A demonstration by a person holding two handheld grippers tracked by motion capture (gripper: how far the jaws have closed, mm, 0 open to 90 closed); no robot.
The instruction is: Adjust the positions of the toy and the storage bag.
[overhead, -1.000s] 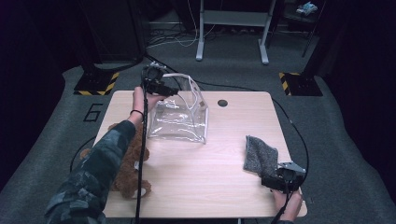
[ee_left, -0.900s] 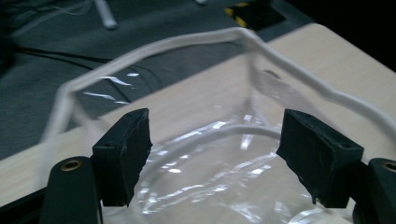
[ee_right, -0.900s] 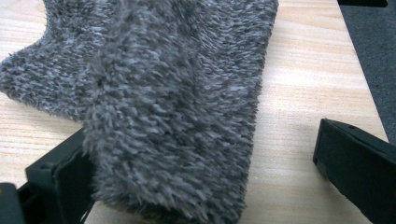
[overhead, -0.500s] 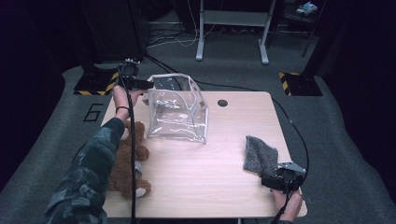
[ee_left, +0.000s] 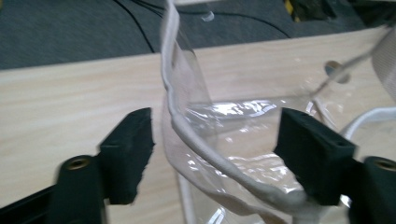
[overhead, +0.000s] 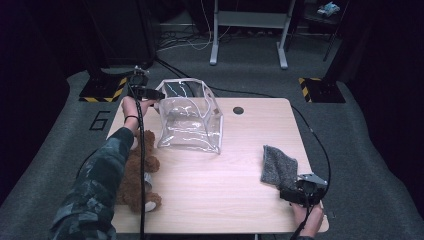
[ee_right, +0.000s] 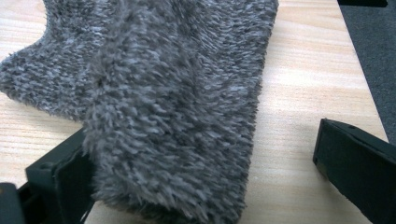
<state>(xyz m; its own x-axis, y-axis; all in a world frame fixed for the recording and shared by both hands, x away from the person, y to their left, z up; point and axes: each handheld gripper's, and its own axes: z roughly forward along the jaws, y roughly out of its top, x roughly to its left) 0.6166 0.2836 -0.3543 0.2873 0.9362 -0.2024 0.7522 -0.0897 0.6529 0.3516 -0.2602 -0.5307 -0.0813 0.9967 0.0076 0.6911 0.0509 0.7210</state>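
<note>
— Your left gripper [ee_left: 217,154] has been narrowing its jaws astride the clear bag's [overhead: 190,122] white-piped rim, not yet pinching.

— And that bag?

— Upright at the table's [overhead: 225,190] far left, mouth facing up.

— Your right gripper [ee_right: 201,172] gapes beside the grey sock [ee_right: 154,93].

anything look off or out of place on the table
The teddy bear lies at the table's left edge, partly under the sleeve. The clear bag's trimmed rim is buckled between the left gripper's open jaws.

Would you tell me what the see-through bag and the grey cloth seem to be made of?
The bag looks like clear, glossy soft plastic: it glints, creases, and has pale fabric-like edging. The cloth looks like a fuzzy knit, probably chenille or fleece, with a matte, long-fibred grey pile.
</note>
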